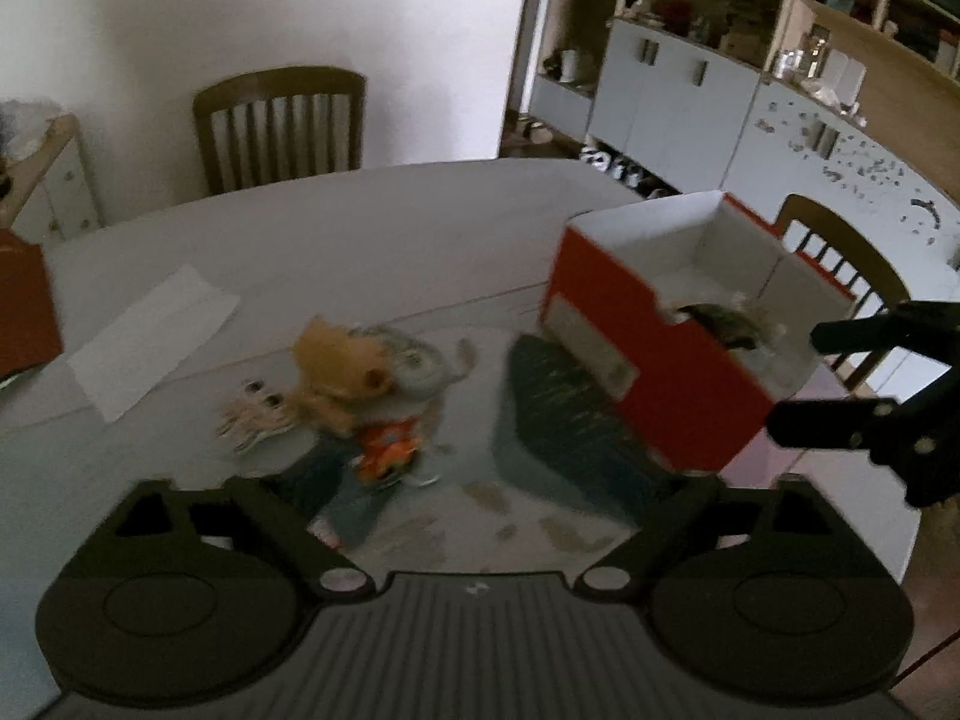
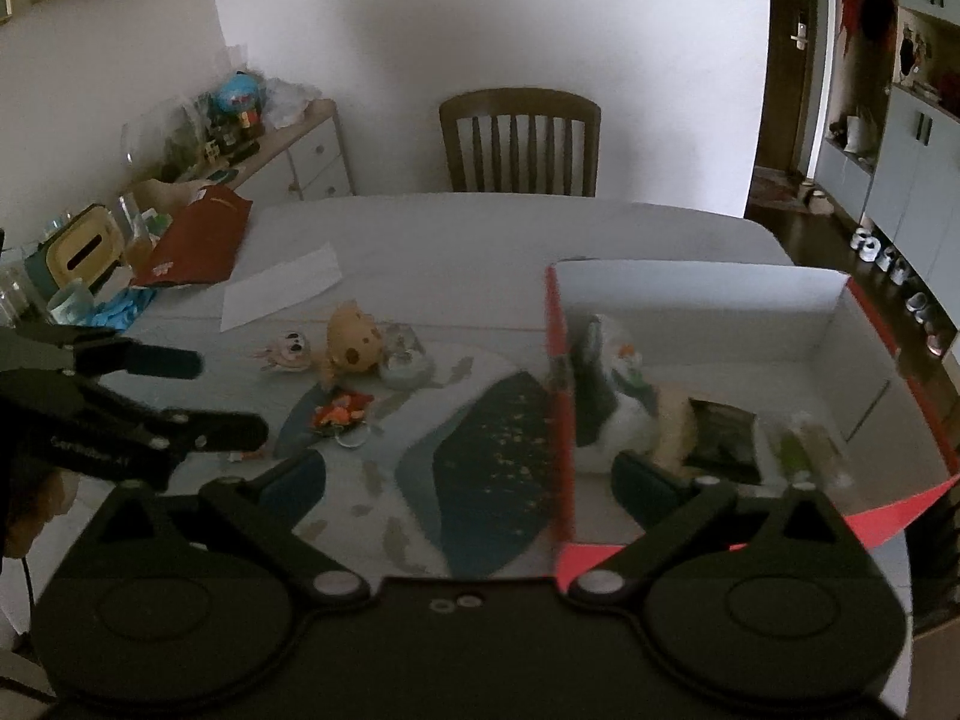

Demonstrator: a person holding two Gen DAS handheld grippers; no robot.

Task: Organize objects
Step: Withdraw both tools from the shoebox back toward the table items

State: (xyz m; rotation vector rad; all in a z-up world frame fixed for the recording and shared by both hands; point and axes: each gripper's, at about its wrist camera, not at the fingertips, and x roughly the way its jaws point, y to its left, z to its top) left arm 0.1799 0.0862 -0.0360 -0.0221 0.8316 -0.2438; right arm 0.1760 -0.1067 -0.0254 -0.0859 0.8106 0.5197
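Right wrist: right gripper (image 2: 468, 480) spread, empty, straddling box (image 2: 696, 282) wall; left gripper (image 2: 231, 396) spread, toys (image 2: 351, 345) left of box.

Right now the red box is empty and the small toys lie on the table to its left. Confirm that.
Not empty. The right wrist view shows the red box already holding a plush and a dark packet. The small toys do lie on the table to its left.

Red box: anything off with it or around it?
The red box sits skewed to the table edge, already holding a plush and a dark packet. Small toys lie in a loose heap left of it on the placemat. No spill or damage visible.
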